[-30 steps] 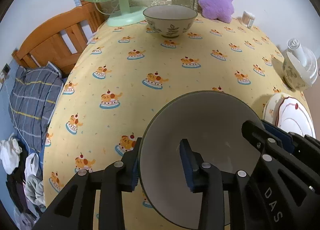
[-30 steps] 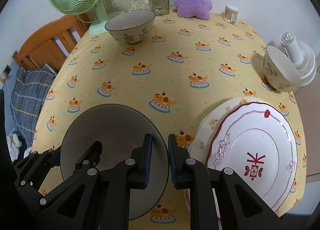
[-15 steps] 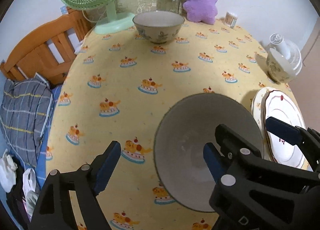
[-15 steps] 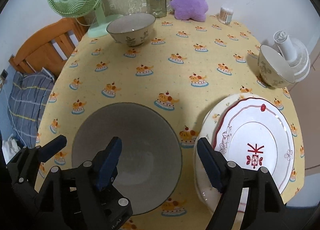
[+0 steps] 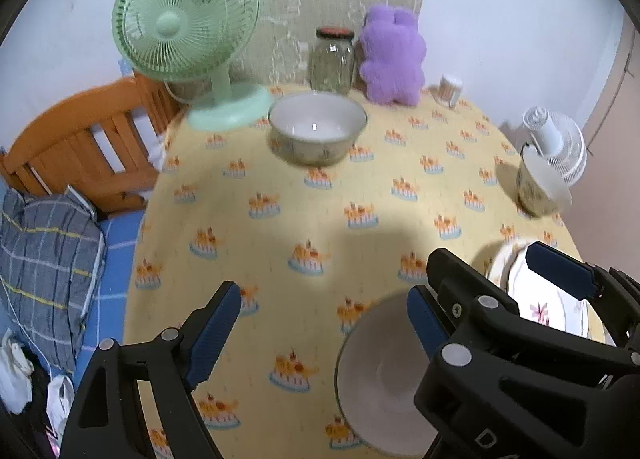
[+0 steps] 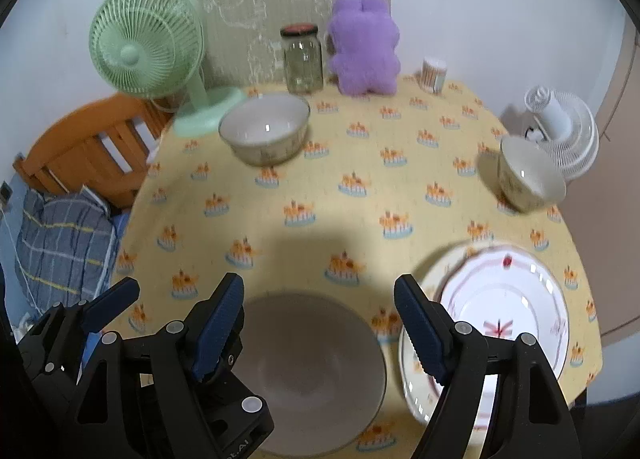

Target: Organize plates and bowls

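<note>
A plain grey bowl (image 6: 316, 371) stands on the yellow tablecloth (image 6: 360, 219) near the front edge. It is free of both grippers. My right gripper (image 6: 320, 323) hangs open above it, fingers wide on either side. My left gripper (image 5: 320, 327) is open too, just left of the grey bowl (image 5: 380, 379), over bare cloth. A white plate with red trim (image 6: 500, 323) lies on a cream plate to the right. A large floral bowl (image 6: 266, 129) sits at the back. A smaller floral bowl (image 6: 528, 175) stands at the right edge.
Along the back stand a green fan (image 5: 188, 31), a glass jar (image 5: 332, 59), a purple plush toy (image 5: 394, 55) and a small toothpick pot (image 5: 450, 89). A white mini fan (image 6: 560, 131) is behind the small bowl. A wooden bed frame (image 5: 80, 147) and pillow lie left.
Both grippers, shut on the grey bowl's rim a second ago, have opened and let it go. They have since risen and tilted up; the bowl rests on the table.
</note>
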`<state>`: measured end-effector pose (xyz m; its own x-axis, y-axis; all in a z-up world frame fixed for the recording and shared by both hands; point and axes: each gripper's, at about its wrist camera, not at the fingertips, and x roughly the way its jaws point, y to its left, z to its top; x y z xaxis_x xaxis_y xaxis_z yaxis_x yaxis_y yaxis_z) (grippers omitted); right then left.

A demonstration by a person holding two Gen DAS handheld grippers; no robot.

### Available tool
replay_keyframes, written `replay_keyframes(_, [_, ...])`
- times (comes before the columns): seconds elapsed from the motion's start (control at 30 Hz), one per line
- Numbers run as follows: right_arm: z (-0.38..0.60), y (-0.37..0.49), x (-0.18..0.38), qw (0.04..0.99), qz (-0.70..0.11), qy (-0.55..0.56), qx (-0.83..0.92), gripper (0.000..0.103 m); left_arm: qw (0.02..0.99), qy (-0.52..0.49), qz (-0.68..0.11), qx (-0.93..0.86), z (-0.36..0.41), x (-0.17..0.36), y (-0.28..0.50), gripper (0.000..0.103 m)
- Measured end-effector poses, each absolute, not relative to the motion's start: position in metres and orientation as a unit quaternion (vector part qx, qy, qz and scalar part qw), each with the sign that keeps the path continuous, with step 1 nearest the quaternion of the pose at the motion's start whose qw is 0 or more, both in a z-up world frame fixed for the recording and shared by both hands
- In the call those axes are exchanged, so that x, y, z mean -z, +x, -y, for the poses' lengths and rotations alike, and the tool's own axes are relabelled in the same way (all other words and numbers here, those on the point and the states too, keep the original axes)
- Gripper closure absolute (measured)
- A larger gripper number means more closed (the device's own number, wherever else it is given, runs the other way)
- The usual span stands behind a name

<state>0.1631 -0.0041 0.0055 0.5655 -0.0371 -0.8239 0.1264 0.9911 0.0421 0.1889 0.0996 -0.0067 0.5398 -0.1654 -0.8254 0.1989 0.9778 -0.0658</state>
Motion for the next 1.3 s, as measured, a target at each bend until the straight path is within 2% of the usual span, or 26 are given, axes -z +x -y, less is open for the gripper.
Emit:
replay_keyframes(0.57, [0.039,0.272,-0.040,0.902,-0.431,0.020,-0.029,0.022,0.899,-0.008,-0.438,-0.004,-0.070,-0.020,0.274,0.017])
replay_keyframes(0.9, [0.045,0.337,-0.036,0.900,-0.429,0.014,-0.071,0.022,0.901,-0.017,-0.433,-0.034,-0.063,-0.017,0.327,0.017])
replay_keyframes(1.3, [0.036,0.407,-0.003,0.896,-0.438,0.026,-0.072,0.023,0.891,-0.034,-0.449,-0.060,-0.077,0.017,0.386,0.018])
